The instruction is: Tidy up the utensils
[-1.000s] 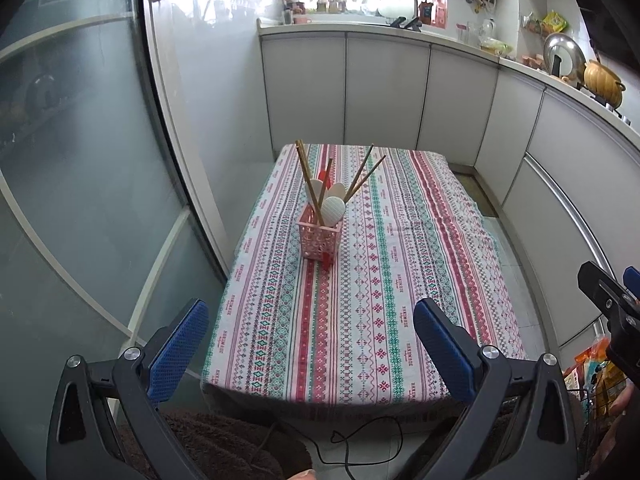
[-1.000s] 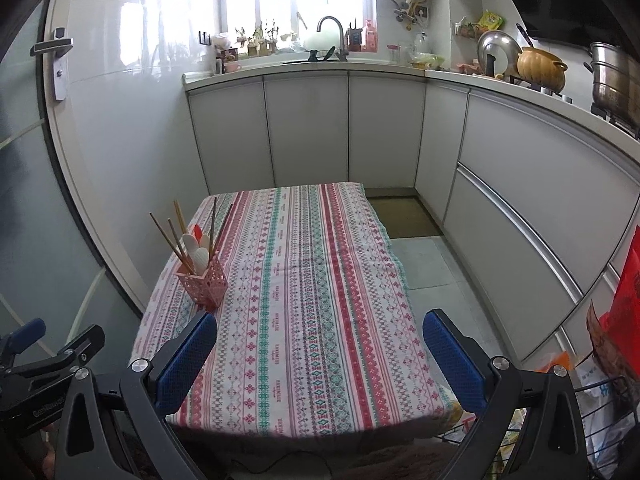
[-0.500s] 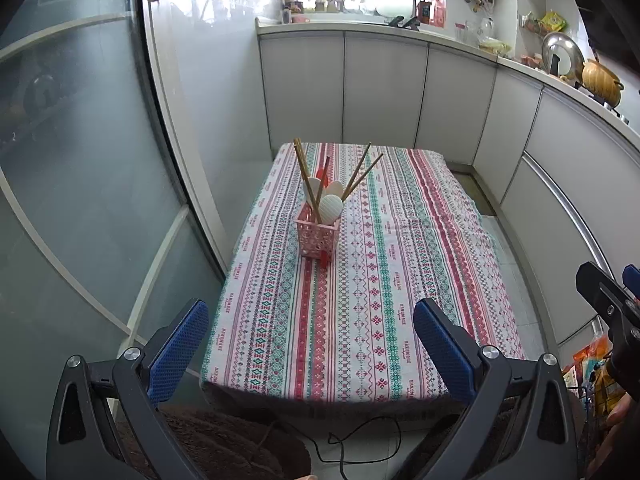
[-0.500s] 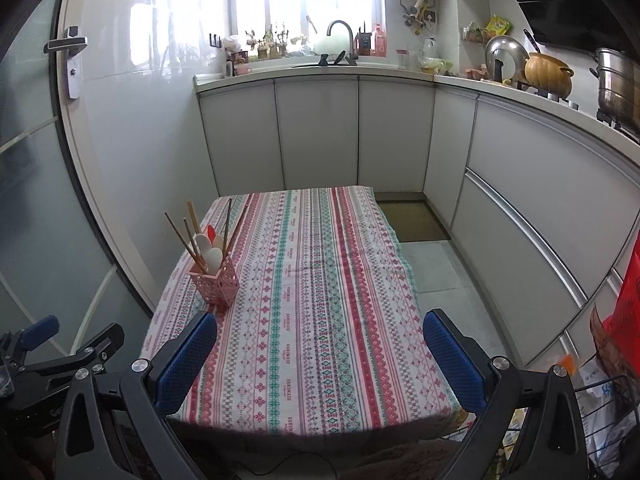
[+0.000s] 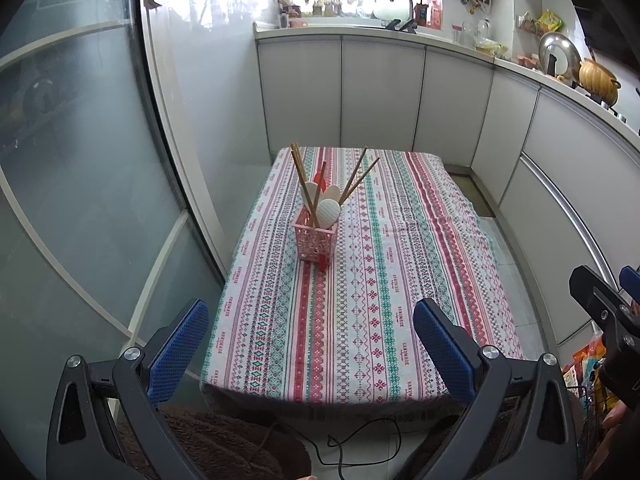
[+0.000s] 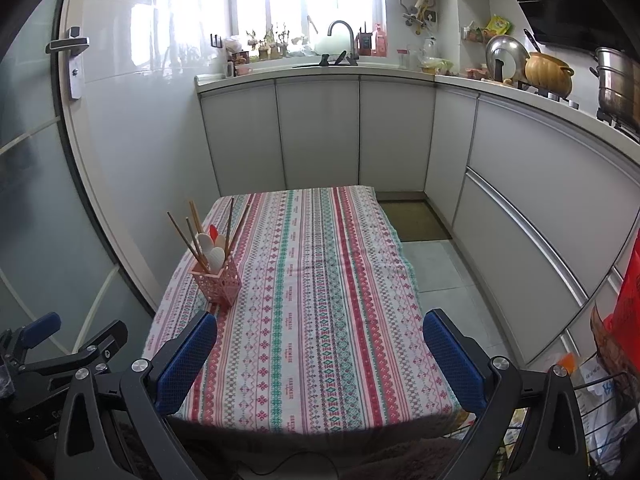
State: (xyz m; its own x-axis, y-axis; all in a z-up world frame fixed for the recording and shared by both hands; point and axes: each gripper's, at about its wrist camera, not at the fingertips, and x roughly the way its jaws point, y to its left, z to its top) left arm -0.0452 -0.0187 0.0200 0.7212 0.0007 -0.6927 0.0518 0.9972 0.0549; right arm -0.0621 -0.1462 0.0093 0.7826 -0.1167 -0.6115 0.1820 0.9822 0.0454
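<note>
A pink perforated utensil holder (image 5: pixel 315 240) stands on the left part of the patterned tablecloth (image 5: pixel 380 280); it also shows in the right wrist view (image 6: pixel 218 280). It holds several wooden chopsticks (image 5: pixel 298 168), white spoons (image 5: pixel 328 210) and a red utensil. My left gripper (image 5: pixel 310 344) is open and empty, before the table's near edge. My right gripper (image 6: pixel 320 356) is open and empty, also before the near edge, to the right of the left one.
White kitchen cabinets (image 6: pixel 320 132) with a sink and pots wrap around the back and right. A glass sliding door (image 5: pixel 80 180) stands close on the left. A black cable (image 5: pixel 360 446) lies on the floor under the table edge. Bags (image 6: pixel 624 320) sit at far right.
Both grippers have pulled back and tilted up a little, so the table and holder sit lower and farther in view. Both stay open and empty.
</note>
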